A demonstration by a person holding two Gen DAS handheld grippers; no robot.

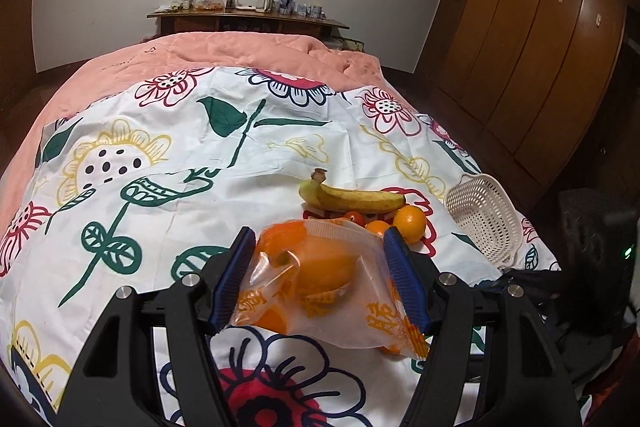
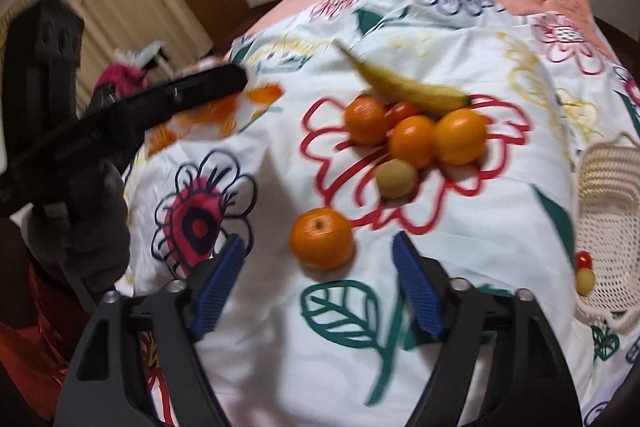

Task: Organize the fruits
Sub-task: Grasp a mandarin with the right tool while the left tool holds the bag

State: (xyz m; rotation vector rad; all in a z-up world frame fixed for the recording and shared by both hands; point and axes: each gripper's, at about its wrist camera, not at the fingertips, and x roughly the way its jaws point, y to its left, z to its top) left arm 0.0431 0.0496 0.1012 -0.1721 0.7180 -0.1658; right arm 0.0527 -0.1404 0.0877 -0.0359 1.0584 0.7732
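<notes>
Blue-padded jaws of the left gripper (image 1: 322,279) clamp a clear bag (image 1: 320,291) low in the frame; its fruit is hard to make out through the plastic. Right gripper (image 2: 318,287) hangs open over the bed (image 2: 280,307), one orange (image 2: 322,239) just ahead of its tips. Banana (image 2: 404,87) and more oranges sit at centre. At the right edge, a cut-off basket (image 2: 608,227). Blurred gloved hand (image 2: 92,227) at left.

Left wrist view: low, close over bed (image 1: 248,155), facing headboard shelf. Right wrist view: steeper, nearer. Shared: banana (image 1: 352,195) (image 2: 404,87), basket (image 1: 484,217) (image 2: 608,227).
</notes>
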